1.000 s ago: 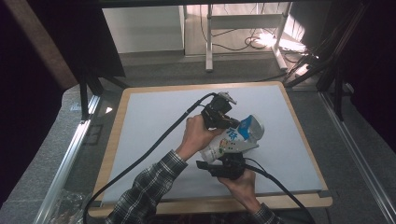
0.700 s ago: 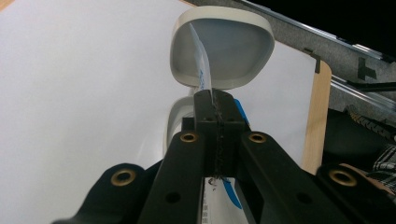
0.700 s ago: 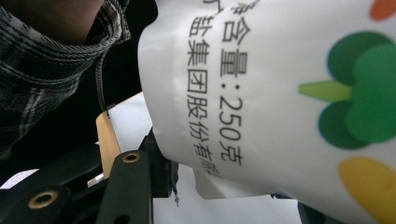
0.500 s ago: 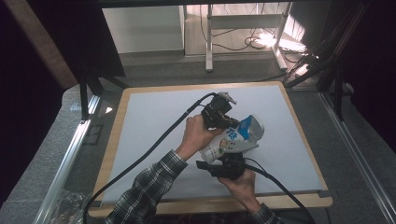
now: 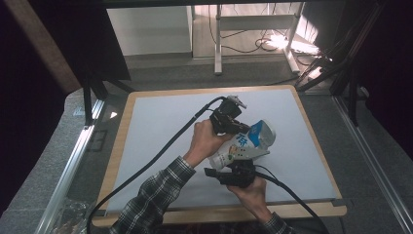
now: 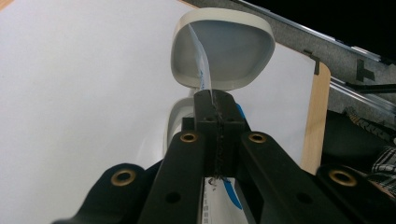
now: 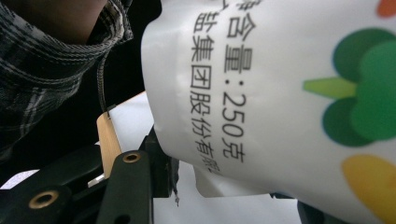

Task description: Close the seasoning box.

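Observation:
A white pouch point(image 5: 246, 144) with blue print is held tilted above the white mat point(image 5: 156, 131). My left gripper point(image 5: 239, 127) comes at it from the upper left and is shut on a thin edge of its film. In the left gripper view the jaws point(image 6: 215, 100) pinch that blue-and-white film, and the pouch's rounded grey-white end point(image 6: 224, 51) lies beyond. My right gripper point(image 5: 237, 165) grips the pouch's lower end from below. In the right gripper view the pouch point(image 7: 280, 93), with black lettering and green and yellow shapes, sits between the jaws point(image 7: 224, 196).
The mat lies on a wooden board point(image 5: 219, 213) with a narrow rim. Black cables point(image 5: 160, 156) trail from both grippers across the mat. A metal rail point(image 5: 73, 165) runs along the left. White table legs point(image 5: 218, 39) and floor cables stand beyond the far edge.

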`<state>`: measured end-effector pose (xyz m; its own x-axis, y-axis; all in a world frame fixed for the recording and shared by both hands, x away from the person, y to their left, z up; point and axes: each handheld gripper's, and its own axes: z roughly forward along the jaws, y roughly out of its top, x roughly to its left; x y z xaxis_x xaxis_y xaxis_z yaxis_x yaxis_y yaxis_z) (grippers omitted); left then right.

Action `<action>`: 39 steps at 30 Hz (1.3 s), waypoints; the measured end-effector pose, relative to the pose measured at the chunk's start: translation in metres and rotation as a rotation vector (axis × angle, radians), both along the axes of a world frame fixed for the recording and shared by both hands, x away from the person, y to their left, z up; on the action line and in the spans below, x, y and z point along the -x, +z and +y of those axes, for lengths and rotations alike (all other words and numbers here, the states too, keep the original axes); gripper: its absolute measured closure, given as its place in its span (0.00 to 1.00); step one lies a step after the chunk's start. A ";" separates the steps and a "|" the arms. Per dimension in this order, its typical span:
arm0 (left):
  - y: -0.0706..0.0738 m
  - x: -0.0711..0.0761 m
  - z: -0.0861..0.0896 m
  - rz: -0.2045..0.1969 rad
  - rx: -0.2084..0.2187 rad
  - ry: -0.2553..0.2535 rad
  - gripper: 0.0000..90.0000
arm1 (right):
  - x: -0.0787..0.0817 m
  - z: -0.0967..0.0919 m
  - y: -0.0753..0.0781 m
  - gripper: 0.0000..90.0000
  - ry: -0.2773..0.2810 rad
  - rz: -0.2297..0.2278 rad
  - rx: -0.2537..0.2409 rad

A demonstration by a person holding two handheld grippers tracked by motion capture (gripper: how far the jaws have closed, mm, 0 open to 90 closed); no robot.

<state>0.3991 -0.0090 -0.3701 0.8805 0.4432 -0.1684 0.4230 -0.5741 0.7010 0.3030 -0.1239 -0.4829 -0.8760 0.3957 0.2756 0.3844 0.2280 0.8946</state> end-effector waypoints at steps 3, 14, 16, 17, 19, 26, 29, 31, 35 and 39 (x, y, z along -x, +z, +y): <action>0.000 0.000 0.000 0.002 0.006 0.004 1.00 | 0.000 0.000 0.000 0.60 0.001 -0.001 0.000; 0.001 0.001 0.000 0.003 0.011 0.008 1.00 | 0.001 0.001 0.001 0.62 0.000 -0.003 0.005; 0.001 0.001 0.000 0.003 0.011 0.008 1.00 | 0.001 0.001 0.001 0.63 0.000 -0.003 0.005; 0.001 0.001 0.000 0.003 0.012 0.008 1.00 | 0.001 0.001 0.000 0.63 -0.001 -0.003 0.004; 0.001 0.001 0.000 0.002 0.011 0.008 1.00 | 0.001 0.001 0.000 0.63 -0.001 -0.003 0.005; 0.001 0.001 0.000 0.000 0.008 0.004 1.00 | 0.001 0.001 0.001 0.66 -0.001 0.001 0.007; 0.002 0.001 0.000 -0.001 0.007 0.004 1.00 | 0.001 0.001 0.001 0.67 -0.002 0.008 0.006; 0.001 0.001 0.000 -0.001 0.007 0.005 1.00 | 0.001 0.001 0.001 0.67 -0.003 0.007 0.007; 0.001 0.000 0.000 0.000 0.008 0.007 1.00 | 0.001 0.001 0.001 0.68 -0.006 0.002 0.013; 0.001 0.001 0.000 -0.001 0.006 0.007 1.00 | 0.001 0.001 0.001 0.69 -0.007 0.002 0.013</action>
<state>0.3986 -0.0087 -0.3687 0.8775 0.4483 -0.1701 0.4263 -0.5669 0.7050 0.3019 -0.1224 -0.4816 -0.8727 0.4057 0.2715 0.3874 0.2372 0.8909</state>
